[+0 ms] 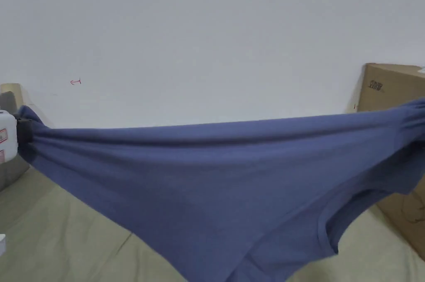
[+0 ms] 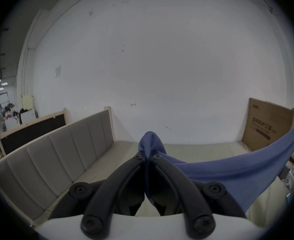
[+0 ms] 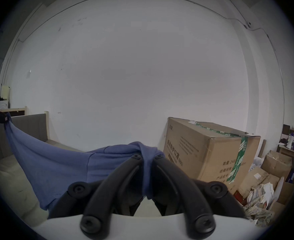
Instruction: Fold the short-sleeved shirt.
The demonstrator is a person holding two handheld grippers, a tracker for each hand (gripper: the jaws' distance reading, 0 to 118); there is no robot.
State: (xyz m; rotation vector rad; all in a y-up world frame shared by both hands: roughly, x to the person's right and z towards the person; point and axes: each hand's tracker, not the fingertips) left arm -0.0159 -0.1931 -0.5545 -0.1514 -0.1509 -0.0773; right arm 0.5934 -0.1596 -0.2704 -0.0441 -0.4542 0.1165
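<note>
A blue short-sleeved shirt (image 1: 216, 179) hangs stretched in the air across the head view, sagging in the middle above a beige bed surface (image 1: 50, 229). My left gripper (image 1: 23, 131) holds its left end at the frame's left edge. In the left gripper view the black jaws of the left gripper (image 2: 147, 154) are shut on a bunch of the shirt (image 2: 229, 167), which runs off to the right. In the right gripper view the right gripper (image 3: 147, 155) is shut on the shirt's (image 3: 56, 165) other end, and the left gripper (image 3: 1, 118) shows far off.
A large cardboard box (image 1: 394, 87) stands at the right by the white wall (image 1: 207, 38). A grey padded headboard (image 2: 56, 148) lines the left side of the bed. More boxes and crumpled paper (image 3: 260, 197) lie on the floor at the right.
</note>
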